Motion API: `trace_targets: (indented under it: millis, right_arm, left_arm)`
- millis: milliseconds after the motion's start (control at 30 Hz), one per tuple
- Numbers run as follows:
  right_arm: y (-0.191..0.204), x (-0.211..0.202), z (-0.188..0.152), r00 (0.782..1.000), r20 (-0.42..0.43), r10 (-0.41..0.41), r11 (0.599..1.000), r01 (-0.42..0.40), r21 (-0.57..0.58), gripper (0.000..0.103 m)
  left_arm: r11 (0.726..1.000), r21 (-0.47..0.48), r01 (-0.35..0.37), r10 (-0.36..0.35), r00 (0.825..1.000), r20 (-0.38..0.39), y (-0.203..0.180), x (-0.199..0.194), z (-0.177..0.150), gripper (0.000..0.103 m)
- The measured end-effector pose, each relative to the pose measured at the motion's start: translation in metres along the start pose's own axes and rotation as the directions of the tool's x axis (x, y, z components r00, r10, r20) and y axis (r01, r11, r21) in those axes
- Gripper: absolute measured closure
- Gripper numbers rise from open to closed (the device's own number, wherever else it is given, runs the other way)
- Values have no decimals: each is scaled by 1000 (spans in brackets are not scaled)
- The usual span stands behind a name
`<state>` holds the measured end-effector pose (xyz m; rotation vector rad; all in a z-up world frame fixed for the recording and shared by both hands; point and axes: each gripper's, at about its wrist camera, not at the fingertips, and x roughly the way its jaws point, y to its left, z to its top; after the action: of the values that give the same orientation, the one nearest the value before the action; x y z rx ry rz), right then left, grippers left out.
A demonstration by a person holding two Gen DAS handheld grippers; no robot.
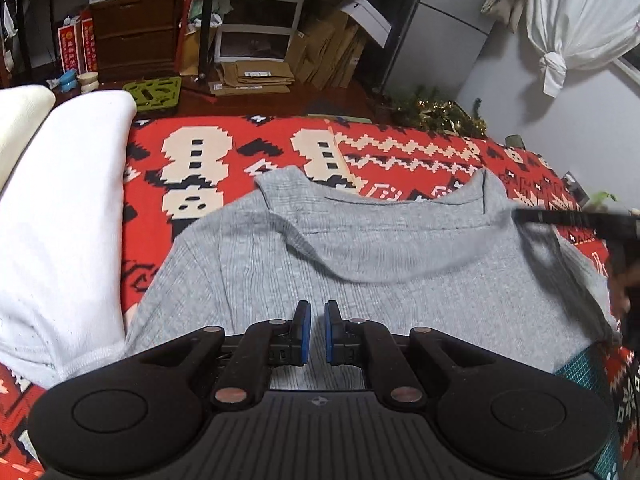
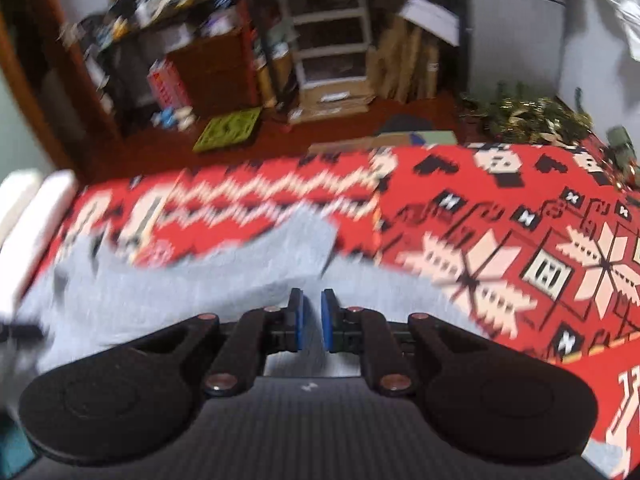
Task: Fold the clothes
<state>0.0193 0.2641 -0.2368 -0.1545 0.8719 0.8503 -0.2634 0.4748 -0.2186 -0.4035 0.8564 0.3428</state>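
A grey ribbed top (image 1: 360, 264) lies spread on a red patterned blanket (image 1: 256, 140), neckline at the far side and a fold ridge running across its chest. My left gripper (image 1: 317, 316) hovers over the near middle of the top, blue pads nearly together with only a slim gap and nothing between them. A blurred black part of the right gripper (image 1: 576, 219) reaches the top's right shoulder. In the motion-blurred right wrist view, my right gripper (image 2: 312, 304) is over the grey top (image 2: 160, 292) near its edge, with its pads just as close together and holding nothing.
White pillows (image 1: 68, 220) lie along the blanket's left side and touch the top's left edge. A teal mat (image 1: 588, 368) peeks out at the near right. Beyond the blanket's far edge are a green tray (image 1: 154, 96), cardboard (image 1: 256, 76), shelves and a tinsel garland (image 1: 440, 114).
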Motion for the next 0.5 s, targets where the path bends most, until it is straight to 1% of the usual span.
trace_targets:
  millis: [33,100,133,233,367,500]
  right_arm:
    - [-3,0,3,1000,8,-1,1000,1,17,91]
    - [-4,-6,3,999,23,26,999,-27,39,91]
    - [-2,-9,0,999,18,39,999,-39,32,91]
    - [9,-15,-12,997,-16,74,997,-74,-12,91]
    - [36,-15,-25,986,-74,148,984,-154,-92,91]
    - [66,-7,-26,978,-96,186,970,-198,-137,91]
  left_arm:
    - [1000,5,-2,2,1000,-2,-1,1,-1,97]
    - [1000,21,-8,8,1000,-3,-3,3,-2,97]
    - [1000,27,-12,13,1000,-2,-3,4,-1,97]
    - [1000,9,-3,3,1000,-4,1,11,3,97]
    - [999,-30,18,-18,1000,-3,6,23,14,97]
    - [999,-43,2,-1,1000,17,8,33,32,97]
